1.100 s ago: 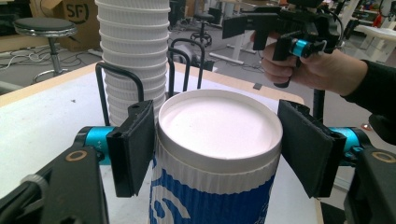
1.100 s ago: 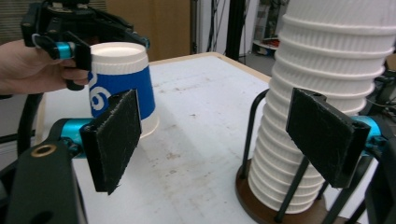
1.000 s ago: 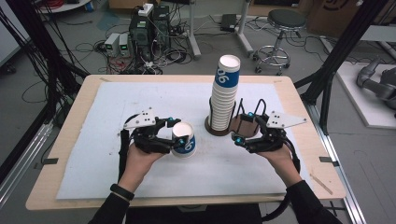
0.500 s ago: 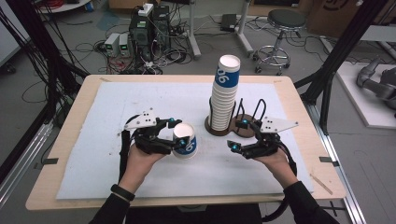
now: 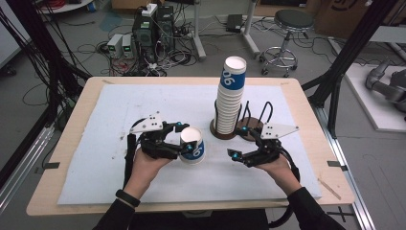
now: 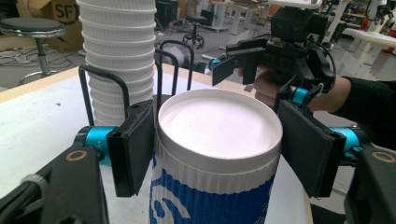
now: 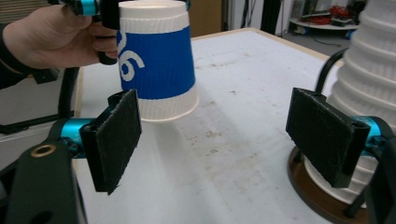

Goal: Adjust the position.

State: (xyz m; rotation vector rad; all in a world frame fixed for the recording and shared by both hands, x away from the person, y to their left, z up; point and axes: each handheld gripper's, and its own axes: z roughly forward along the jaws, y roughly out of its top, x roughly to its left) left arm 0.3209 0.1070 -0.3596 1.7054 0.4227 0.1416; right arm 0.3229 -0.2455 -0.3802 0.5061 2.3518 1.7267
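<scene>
Gripping a blue-banded cup marked "96" upside down, the left gripper faces the right gripper, jaws spread, beside the stack.

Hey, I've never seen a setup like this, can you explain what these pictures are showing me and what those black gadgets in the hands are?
A person sits at a table holding a handheld claw tool in each hand. One picture looks down from above; the other two come from cameras riding on each claw. The left claw is closed on an upside-down blue-and-white paper cup, lifted off the table in the right claw's view. The right claw is open and holds nothing. Behind it, a tall stack of cups stands in a wire holder on a round brown base.
</scene>
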